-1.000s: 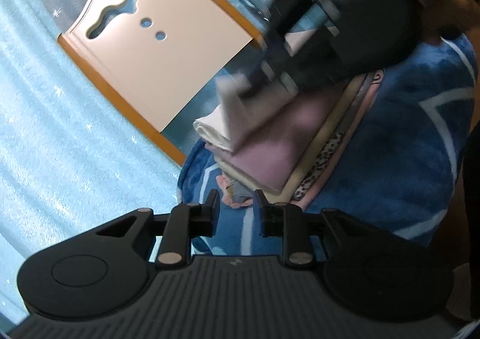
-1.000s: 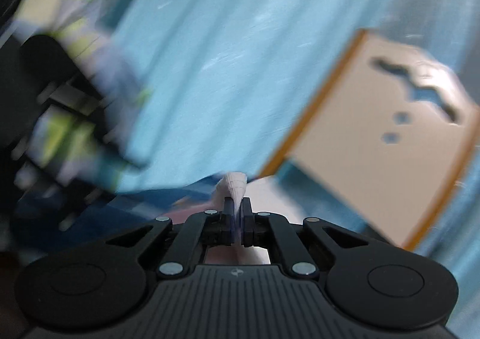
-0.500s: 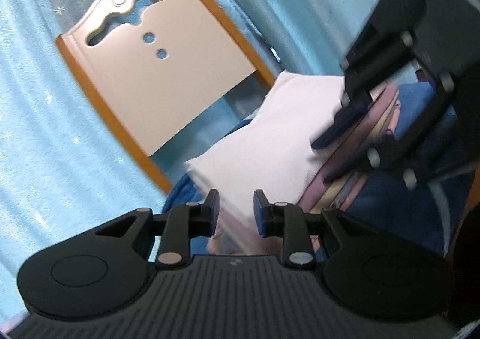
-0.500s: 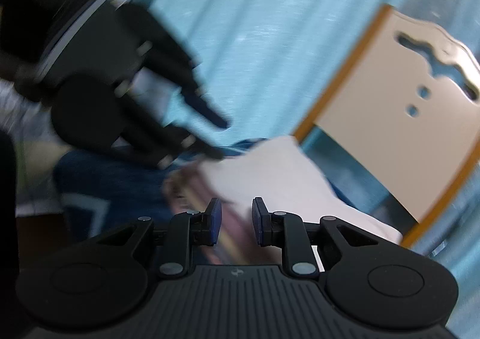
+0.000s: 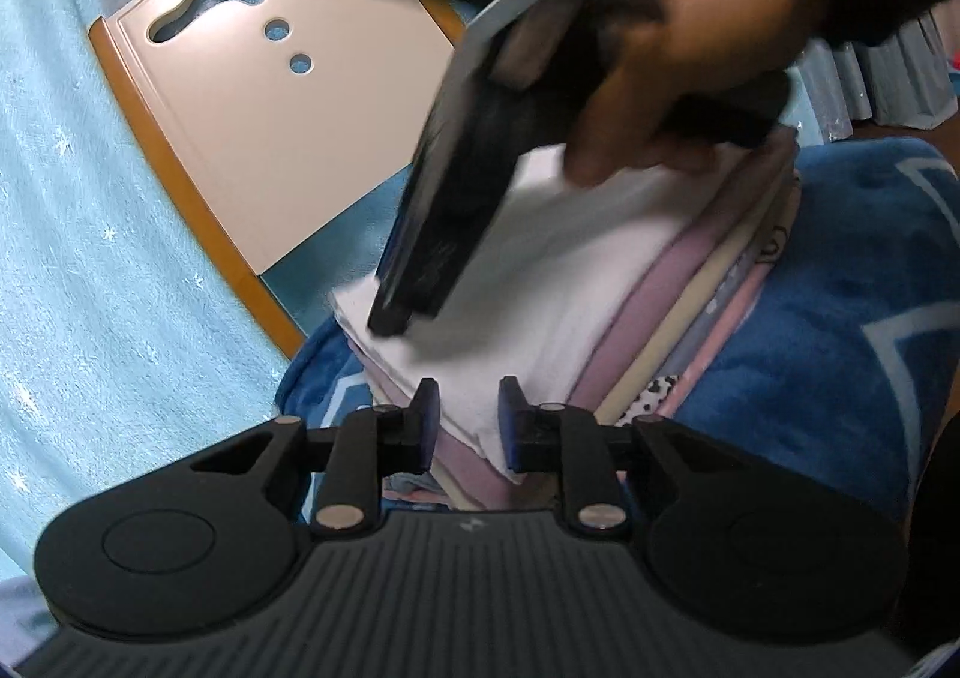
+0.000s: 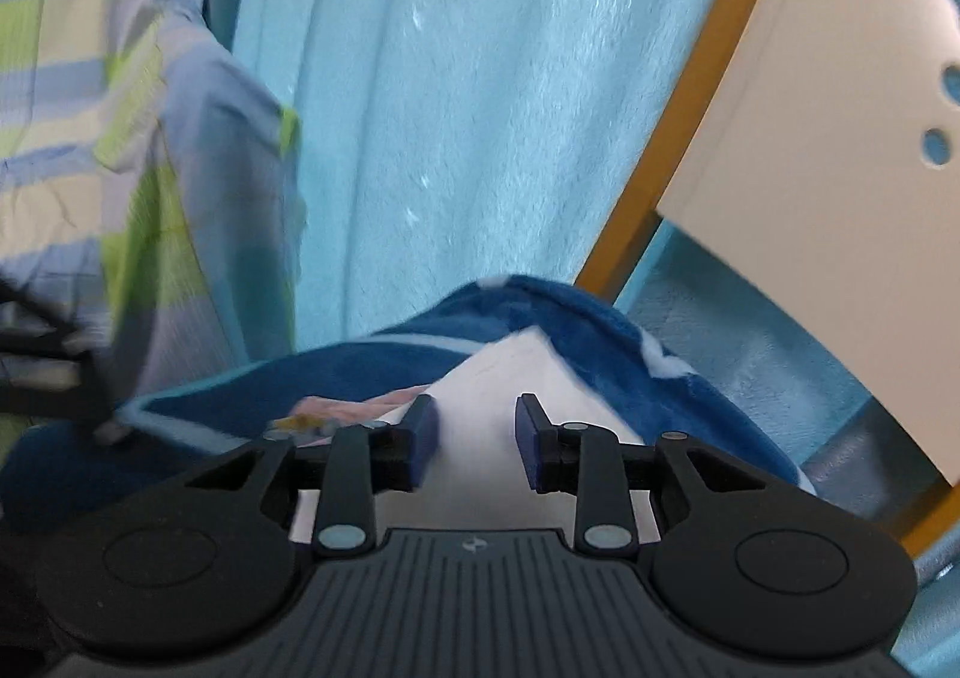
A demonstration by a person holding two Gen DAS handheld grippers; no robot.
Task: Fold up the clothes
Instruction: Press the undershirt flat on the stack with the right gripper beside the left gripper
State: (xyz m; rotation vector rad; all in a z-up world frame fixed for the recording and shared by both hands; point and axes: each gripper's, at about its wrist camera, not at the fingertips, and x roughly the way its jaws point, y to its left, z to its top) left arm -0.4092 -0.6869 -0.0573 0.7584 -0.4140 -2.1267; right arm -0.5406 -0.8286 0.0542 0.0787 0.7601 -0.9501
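A folded white garment point(image 5: 576, 282) lies on top of a stack of folded clothes point(image 5: 708, 318) in pink, cream and patterned layers, on a blue blanket point(image 5: 840, 354). My left gripper point(image 5: 468, 402) is open at the stack's near corner, and the white garment's edge shows between its fingers. A hand point(image 5: 678, 36) holds my right gripper point(image 5: 393, 318) tip-down on the garment's far-left corner. In the right wrist view my right gripper point(image 6: 477, 426) is open, with the white garment point(image 6: 510, 372) just below and between its fingers.
A cream chair back point(image 5: 240, 96) with an orange rim stands behind the stack, also at the right wrist view's right edge point(image 6: 810, 138). Light blue curtain point(image 6: 450, 108) hangs behind. A striped green and blue cloth point(image 6: 120, 138) hangs at left.
The right gripper was shut on the white garment, laid it on the stack and opened. It now rests on the garment's far corner. The left gripper stayed open and came closer.
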